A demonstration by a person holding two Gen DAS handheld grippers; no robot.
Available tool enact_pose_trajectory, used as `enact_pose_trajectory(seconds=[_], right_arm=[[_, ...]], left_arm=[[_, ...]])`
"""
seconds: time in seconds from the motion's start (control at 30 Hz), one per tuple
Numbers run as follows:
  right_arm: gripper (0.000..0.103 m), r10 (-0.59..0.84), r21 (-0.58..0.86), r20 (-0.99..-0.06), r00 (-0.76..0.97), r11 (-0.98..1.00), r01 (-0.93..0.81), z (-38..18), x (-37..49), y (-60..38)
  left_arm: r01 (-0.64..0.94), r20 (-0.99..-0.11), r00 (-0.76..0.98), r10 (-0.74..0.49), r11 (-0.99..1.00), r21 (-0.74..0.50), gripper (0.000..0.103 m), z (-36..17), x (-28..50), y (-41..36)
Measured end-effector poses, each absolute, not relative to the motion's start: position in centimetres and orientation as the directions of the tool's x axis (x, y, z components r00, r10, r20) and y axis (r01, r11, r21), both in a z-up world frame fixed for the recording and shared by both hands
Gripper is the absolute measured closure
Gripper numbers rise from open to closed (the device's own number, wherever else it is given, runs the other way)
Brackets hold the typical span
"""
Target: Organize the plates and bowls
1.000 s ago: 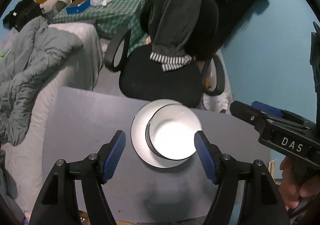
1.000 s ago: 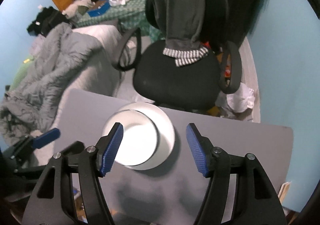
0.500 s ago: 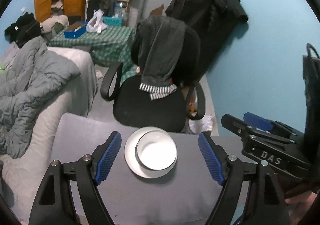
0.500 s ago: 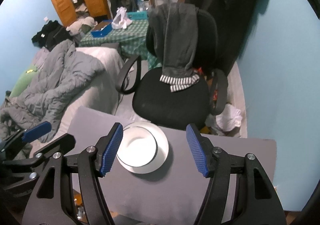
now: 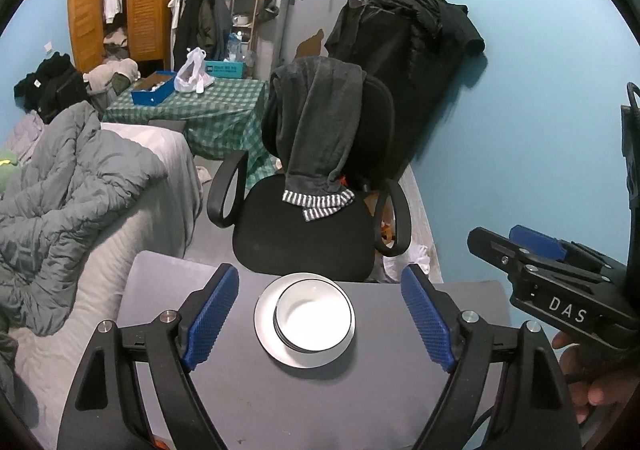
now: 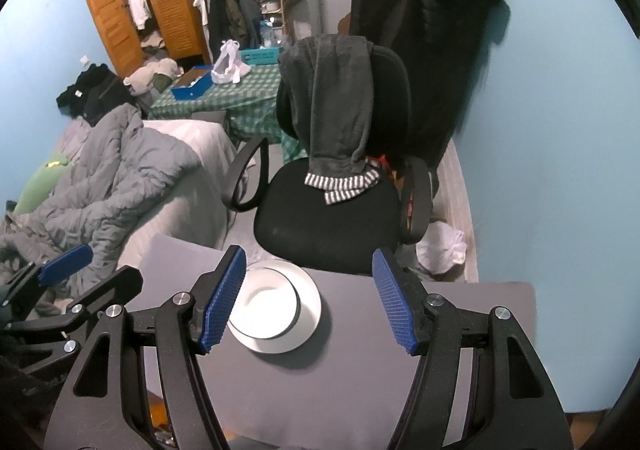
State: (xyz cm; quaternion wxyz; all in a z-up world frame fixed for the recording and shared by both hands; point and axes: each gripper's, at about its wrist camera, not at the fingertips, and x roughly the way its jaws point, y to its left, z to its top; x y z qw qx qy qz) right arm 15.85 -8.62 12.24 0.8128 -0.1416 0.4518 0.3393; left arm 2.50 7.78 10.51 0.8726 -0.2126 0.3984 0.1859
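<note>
Bowl [image 5: 314, 317]: white w/ dark rim, sits inside plate [image 5: 264, 324]; both below and ahead of left gripper [image 5: 320, 320], centred btwn its pads, not touched.
Handling (my guess): ceramic or enamel, stiff, glazed so slippery, chips if knocked. Bowl light-ish; the stack heavier.
Where to grab: bowl by its rim/wall, one pad in, one out. Plate lies flat, so only its thin lip gives purchase; awkward.
Left jaws: have just been opening, now wide, nothing btwn them.
Right gripper [image 6: 310, 300]: jaws apart, empty; stack sits by its left pad, off-centre.
Edges: stack close to far edge of grey table [image 5: 360, 402], office chair [image 5: 308, 234] right beyond. A push away from jaws risks a drop.
Room: bare tabletop nearer the jaws and to both sides; the grippers hang near each other, could clash.
</note>
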Motion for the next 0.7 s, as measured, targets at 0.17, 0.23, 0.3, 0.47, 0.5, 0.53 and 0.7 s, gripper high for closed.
enact_pose_trajectory(seconds=[0.17,0.23,0.3,0.47,0.5,0.53,0.7], right_arm=[[0.038,0.421,0.085,-0.837,0.350,0.731,-0.677,12.0,15.9,-9.2],[0.038,0.412,0.079,-0.841,0.351,0.734,-0.675,11.9,15.9,-9.5],[0.038,0.407,0.077,-0.844,0.349,0.736,-0.673,11.8,15.8,-9.7],[0.038,0.401,0.081,-0.848,0.346,0.744,-0.663,11.8,15.9,-10.3],[0.038,0.401,0.082,-0.848,0.347,0.745,-0.662,11.8,15.8,-10.4],[0.038,0.401,0.082,-0.848,0.347,0.745,-0.662,11.8,15.9,-10.4],[0.038,0.405,0.078,-0.846,0.347,0.738,-0.670,11.9,15.9,-10.6]], left_arm=[[-0.504,-0.784,0.597,0.171,0.840,-0.201,0.018,10.6,2.8,7.3],[-0.500,-0.785,0.597,0.166,0.842,-0.202,0.018,10.6,2.9,7.0],[-0.497,-0.784,0.598,0.169,0.845,-0.197,0.018,10.6,2.8,6.8],[-0.488,-0.784,0.599,0.165,0.851,-0.194,0.018,10.6,2.9,6.3],[-0.488,-0.785,0.597,0.164,0.851,-0.193,0.018,10.6,2.8,6.2],[-0.488,-0.788,0.594,0.163,0.851,-0.192,0.018,10.6,2.8,6.2],[-0.486,-0.788,0.592,0.169,0.855,-0.181,0.018,10.6,3.0,5.9]])
